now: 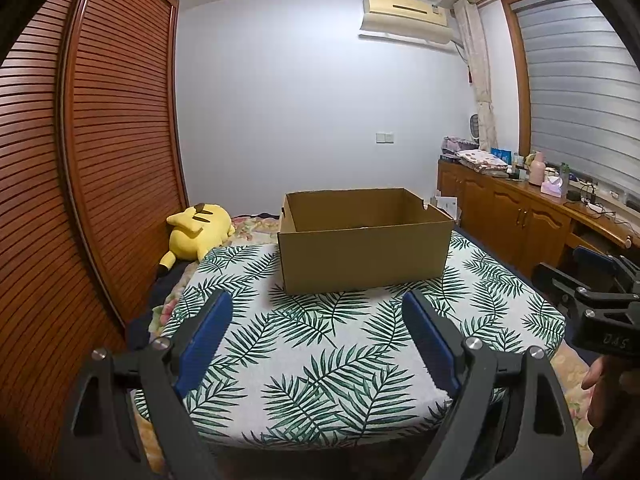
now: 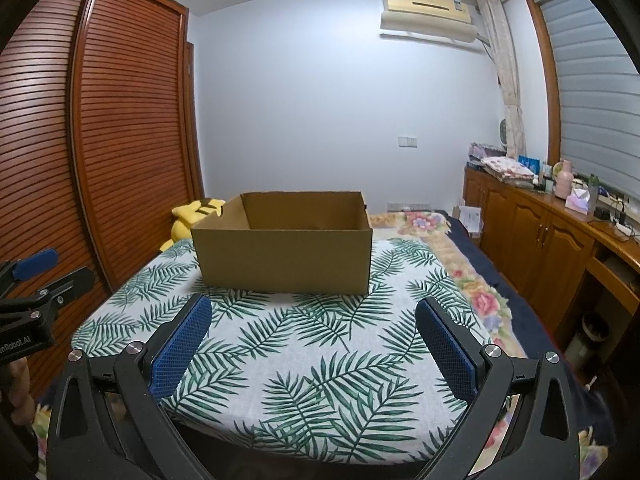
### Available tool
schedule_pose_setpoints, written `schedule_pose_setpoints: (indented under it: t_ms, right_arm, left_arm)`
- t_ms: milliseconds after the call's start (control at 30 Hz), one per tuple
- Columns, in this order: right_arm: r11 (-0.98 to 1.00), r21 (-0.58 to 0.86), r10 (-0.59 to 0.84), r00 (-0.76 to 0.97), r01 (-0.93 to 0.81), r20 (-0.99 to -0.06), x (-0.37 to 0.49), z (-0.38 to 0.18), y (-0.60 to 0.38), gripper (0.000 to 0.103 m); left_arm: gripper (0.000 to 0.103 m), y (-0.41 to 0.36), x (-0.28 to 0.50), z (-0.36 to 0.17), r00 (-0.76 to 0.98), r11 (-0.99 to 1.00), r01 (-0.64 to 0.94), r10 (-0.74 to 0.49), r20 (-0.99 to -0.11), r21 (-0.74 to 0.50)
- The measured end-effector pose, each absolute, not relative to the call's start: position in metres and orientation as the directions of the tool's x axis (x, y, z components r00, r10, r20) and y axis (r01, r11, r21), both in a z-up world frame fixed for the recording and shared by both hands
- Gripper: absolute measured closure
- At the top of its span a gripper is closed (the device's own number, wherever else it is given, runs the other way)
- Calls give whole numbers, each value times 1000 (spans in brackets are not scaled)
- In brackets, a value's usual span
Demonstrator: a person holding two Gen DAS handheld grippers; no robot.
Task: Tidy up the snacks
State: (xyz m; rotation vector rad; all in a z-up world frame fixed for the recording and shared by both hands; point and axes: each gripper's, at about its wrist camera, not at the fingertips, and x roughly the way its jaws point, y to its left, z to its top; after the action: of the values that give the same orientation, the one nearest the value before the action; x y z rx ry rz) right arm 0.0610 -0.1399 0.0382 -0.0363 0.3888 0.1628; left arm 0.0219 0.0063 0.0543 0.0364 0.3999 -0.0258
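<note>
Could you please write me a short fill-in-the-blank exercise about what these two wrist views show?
1. The open brown cardboard box stands on a cloth printed with green ____.
2. The left tool and the right tool both have their jaws ____.
3. The yellow plush toy lies beside the slatted ____ wardrobe doors.
4. High on the back wall hangs a cream ____.

Missing words: leaves; open; wooden; air conditioner
</note>
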Motion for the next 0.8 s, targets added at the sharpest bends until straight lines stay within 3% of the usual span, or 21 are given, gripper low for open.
schedule_pose_setpoints:
  t_ms: [800]
  right_arm:
    - [986, -5, 152, 912, -166, -381, 59, 39, -140, 0]
  left_arm:
    - [15, 7, 19, 56, 921, 999, 32, -20, -389, 26]
